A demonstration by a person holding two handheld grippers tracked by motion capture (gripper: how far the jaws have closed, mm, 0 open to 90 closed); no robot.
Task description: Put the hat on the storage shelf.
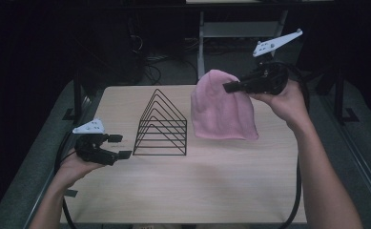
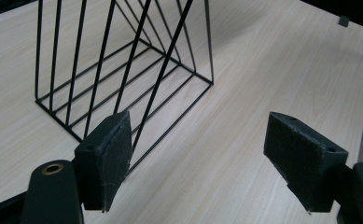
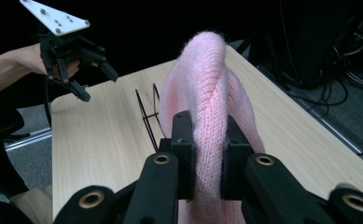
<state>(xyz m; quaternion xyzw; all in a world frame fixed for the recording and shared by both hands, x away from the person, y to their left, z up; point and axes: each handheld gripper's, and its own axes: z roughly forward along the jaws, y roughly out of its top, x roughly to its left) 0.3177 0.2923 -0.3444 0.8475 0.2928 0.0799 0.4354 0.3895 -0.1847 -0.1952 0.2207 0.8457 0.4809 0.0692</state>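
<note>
high view first: the right gripper (image 1: 231, 87) sits at about two o'clock over the wooden table (image 1: 183, 191), clamped on a pink knitted beanie (image 1: 223, 107) near its rounded crown. the hat hangs in the air above the tabletop, opening downward, soft and fuzzy, wider at the bottom hem than at the top. just to its nine o'clock stands a black wire rack (image 1: 161, 125), a row of triangular frames on a rectangular base. at about eight o'clock the left gripper (image 1: 118, 146) rests low near the table's left edge, its jaws spread wide with nothing between them, pointing toward the rack.

left gripper view: the two black pads (image 2: 105, 158) stand far apart over bare wood, and the rack (image 2: 123, 74) rises at eleven o'clock, its base corner close to the left pad.

right gripper view: the jaws squeeze a ribbed fold of the beanie (image 3: 207, 102), which bulges up and over them; the knit is pale pink with a fine fuzz. the left gripper (image 3: 95, 81) hovers at ten o'clock, open, and a sliver of the rack (image 3: 149, 116) peeks out beside the hat.
</note>
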